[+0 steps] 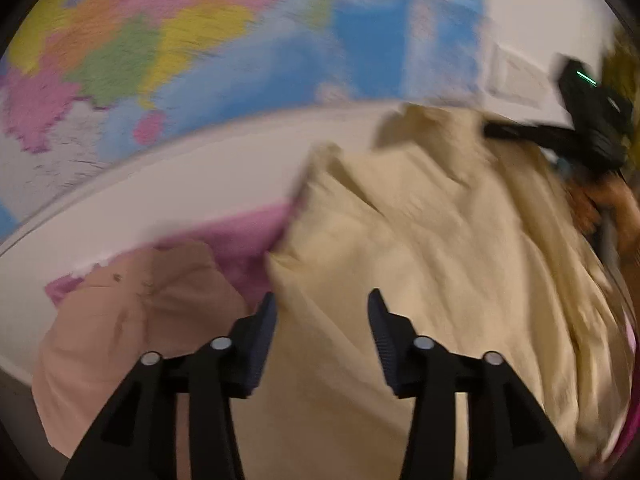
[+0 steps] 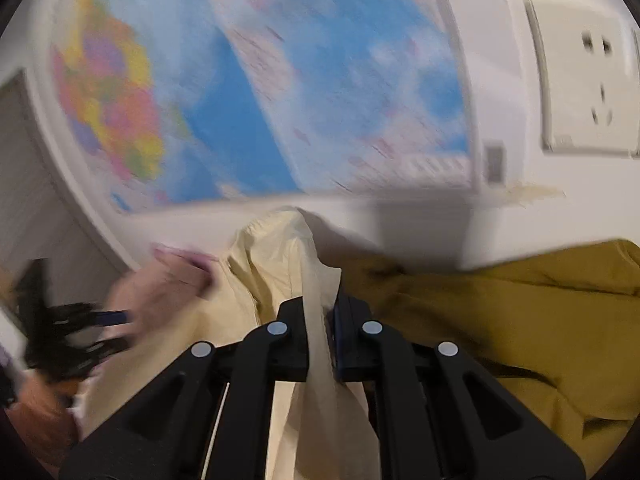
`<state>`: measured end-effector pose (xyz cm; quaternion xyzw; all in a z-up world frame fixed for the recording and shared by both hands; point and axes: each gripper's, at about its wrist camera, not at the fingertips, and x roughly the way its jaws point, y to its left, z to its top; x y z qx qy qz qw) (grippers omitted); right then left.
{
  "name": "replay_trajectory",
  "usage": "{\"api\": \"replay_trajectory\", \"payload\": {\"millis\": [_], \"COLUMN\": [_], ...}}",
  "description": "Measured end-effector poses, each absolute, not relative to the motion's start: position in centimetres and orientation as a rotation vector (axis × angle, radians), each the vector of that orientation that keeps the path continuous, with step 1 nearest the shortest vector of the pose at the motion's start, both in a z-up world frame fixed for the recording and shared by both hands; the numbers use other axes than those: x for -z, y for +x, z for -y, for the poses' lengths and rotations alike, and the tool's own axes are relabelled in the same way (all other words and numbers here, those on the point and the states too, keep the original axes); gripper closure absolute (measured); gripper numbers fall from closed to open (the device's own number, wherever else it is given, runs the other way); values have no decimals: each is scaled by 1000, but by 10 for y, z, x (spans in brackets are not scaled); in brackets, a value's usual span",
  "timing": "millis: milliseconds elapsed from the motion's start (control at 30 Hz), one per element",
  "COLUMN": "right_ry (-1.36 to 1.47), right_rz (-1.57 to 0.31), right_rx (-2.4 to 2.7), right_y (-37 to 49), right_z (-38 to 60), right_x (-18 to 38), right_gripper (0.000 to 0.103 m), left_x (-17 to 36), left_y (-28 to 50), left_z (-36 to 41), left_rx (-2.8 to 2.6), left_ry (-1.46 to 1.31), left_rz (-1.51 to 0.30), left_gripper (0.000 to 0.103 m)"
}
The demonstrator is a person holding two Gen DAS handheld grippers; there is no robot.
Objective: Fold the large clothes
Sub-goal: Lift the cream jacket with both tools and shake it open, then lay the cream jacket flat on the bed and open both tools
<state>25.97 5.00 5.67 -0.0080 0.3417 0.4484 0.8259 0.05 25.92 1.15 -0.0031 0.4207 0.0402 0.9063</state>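
The cream garment (image 1: 420,264) is spread in loose folds over a pink-covered surface (image 1: 256,236) below a wall map (image 1: 200,40); whether that surface is a bed or a desk cannot be told. A peach garment (image 1: 132,320) lies just beside it on the left, and a mustard garment (image 2: 500,320) lies against it on the right. The right gripper (image 2: 322,320) is clenched on a raised ridge of the cream cloth, which is seen pinched between its fingers (image 2: 294,320) and trailing back beneath the camera. The left gripper (image 1: 322,312) is held released above the cream cloth, its fingers (image 1: 262,332) standing apart with fabric seen beneath the gap but not pressed by either pad. Both views are blurred, so fine detail of hems and seams cannot be read. Several faults are judged possible from here. If the left fingers are closed where they now stand, a mid-panel bunch rather than an edge may be taken, and a skewed fold would result. Because the left finger hangs close to the boundary with the peach garment, that piece may be caught as well and dragged along. If the right gripper is pulled while only a narrow ridge is held, the cloth may slip out, or the mustard garment lying against it may be disturbed. An uneven lift by one gripper alone is likely to twist the cream garment.
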Motion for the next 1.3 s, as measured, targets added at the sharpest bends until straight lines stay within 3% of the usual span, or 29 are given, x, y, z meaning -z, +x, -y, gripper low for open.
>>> {"api": "replay_trajectory", "payload": {"millis": [33,100,133,167,200,233,400,433,500,633,667,700,733,767,800,967,1100,1133,1167,1233,1267,1300], "right_ry": [-40,-51,-46,-40,-49,-75,-295,-330,-431,-462,-441,-420,-364,-319,-325,-333,-322,-224,-194,-182,-163,-144], "right_rz": [-745,-762,-755,-741,-716,-697,-665,-679,-712,-825,-861,-886,-921,-920,-880,-678,-614,-688,-729,-776,-788,-790], "right_rx": [-914,-846,-836,-838,-833,-815,-867,-875,-855,-833,-834,-833,-851,-858,-827,-712,-535,-556,-546,-528,-555,-584], "right_y": [263,265,263,259,248,239,164,150,118,91,91,94,98,101,102,112,146,165,174,178,174,168], "right_z": [-53,-52,-50,-46,-40,-35,9,18,37,77,86,93,102,109,115,131,140,149,155,157,155,151], "right_x": [-48,-36,-38,-40,-47,-53,-65,-60,-40,-4,3,8,12,8,-1,-70,-79,-69,-59,-35,-28,-24], "right_gripper": [92,69,63,51,30,21,21,21,20,24,38,66,82,96,98,99,102,102,101,96,83,62], "left_x": [-7,11,15,19,27,28,30,33,36,37,36,31,21,10,-4,-58,-45,-34,-18,23,36,40], "left_y": [-1,-3,-4,-5,-6,-7,-25,-28,-34,-42,-43,-45,-48,-51,-56,-74,-73,-70,-68,-62,-64,-65], "left_z": [-254,-238,-231,-224,-218,-215,-207,-207,-204,-214,-218,-223,-229,-235,-243,-290,-339,-346,-355,-367,-369,-369], "left_rx": [-74,-44,-42,-47,-57,-62,-60,-60,-70,-94,-101,-105,-118,-146,-168,-318,-493,-540,-599,-679,-691,-693], "left_ry": [4,47,63,76,90,105,116,123,145,104,82,64,44,35,25,-12,10,29,54,109,117,111], "left_rz": [-887,-946,-971,-1005,-1044,-1056,-1069,-1067,-1075,-1082,-1071,-1051,-1017,-988,-943,-808,-834,-854,-893,-998,-1021,-1024], "left_gripper": [46,43,41,36,36,36,36,41,54,95,100,100,101,101,101,101,99,94,79,67,67,67]}}
